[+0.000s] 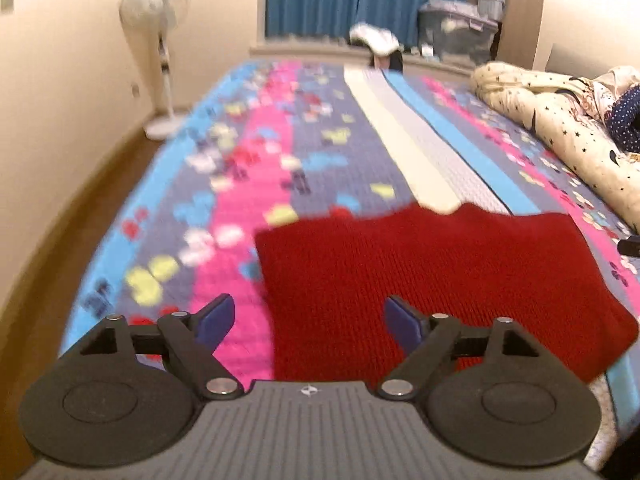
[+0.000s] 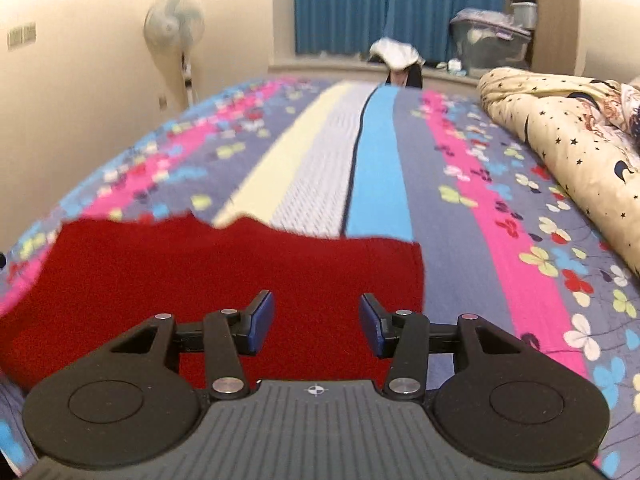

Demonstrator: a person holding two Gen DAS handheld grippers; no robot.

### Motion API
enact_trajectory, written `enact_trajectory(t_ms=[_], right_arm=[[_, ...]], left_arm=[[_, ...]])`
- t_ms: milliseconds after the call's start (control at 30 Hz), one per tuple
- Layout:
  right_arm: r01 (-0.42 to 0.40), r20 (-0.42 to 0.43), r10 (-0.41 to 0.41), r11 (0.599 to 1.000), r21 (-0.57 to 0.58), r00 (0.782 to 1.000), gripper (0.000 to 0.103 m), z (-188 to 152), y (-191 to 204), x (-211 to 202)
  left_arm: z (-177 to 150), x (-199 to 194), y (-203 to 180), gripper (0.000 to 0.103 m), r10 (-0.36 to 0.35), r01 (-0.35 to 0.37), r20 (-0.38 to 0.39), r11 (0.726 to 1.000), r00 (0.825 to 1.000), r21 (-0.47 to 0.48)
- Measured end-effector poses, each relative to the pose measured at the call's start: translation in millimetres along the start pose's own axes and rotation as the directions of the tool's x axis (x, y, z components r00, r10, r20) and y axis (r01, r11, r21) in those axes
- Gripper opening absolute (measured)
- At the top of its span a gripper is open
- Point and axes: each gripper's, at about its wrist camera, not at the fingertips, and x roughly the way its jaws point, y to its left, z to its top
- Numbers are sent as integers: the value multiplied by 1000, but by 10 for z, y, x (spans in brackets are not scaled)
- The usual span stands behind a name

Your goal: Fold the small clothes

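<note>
Red knitted garment lies apparently folded on the bed — both grippers are held apart, empty; edges should be squared before regrasping.

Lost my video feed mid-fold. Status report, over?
Left gripper open, empty. Right gripper open, empty. Red knit garment lying flat on the patterned bedspread, both grippers above it. Nothing in the way.

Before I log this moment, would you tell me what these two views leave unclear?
- Red knit garment: its near edge is hidden behind the left claw in the left wrist view; the right wrist view hides it likewise.
- Bedspread: pattern blurred in the left wrist view.
- Storage bin: contents too small to tell.
</note>
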Motion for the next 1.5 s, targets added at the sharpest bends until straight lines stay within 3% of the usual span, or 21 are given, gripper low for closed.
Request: enact_trajectory(t_ms=[133,267,333,433,600,900,933,1033,1067,1333,1400,1500], right_arm=[[-39,69,34,996,76,997,58,37,183,-118],[-35,120,28,998,52,992,58,-8,492,-184],[-54,117,49,998,40,992,58,-40,616,-179],[-69,97,67,997,17,993,58,-69,779,-123],[-70,81,74,996,-53,994,58,-87,1009,-56],[-78,72,84,994,-72,994,56,-43,1195,17],[-86,69,92,993,-76,993,50,-43,1223,24],[-111,67,118,989,-96,991,8,-60,1312,47],[-116,71,124,987,-109,990,2,-67,1352,47],[-204,69,223,956,-213,973,5,-143,1684,42],[-242,60,268,932,-269,962,10,-191,1827,44],[-280,53,320,887,-368,946,28,-306,2065,26]], left_arm=[[102,-258,-103,87,-7,3,69,998,998,57],[-12,-293,-135,94,-36,36,142,999,989,1],[-14,-161,-137,94,-28,31,68,999,997,-45],[25,-147,-137,94,-10,17,108,998,994,-67],[28,-89,-86,94,-8,14,62,995,998,-94],[-12,-57,43,94,18,-15,23,994,1000,-110],[-16,-65,57,94,21,-18,24,994,999,-108],[-31,-90,120,94,33,-30,26,992,999,-120],[-32,-96,151,94,37,-33,25,991,999,-131],[-36,-77,453,94,77,-77,-10,970,997,-231],[-41,-91,507,94,80,-80,-11,965,997,-248],[-43,-95,572,94,90,-91,-14,963,996,-255]])
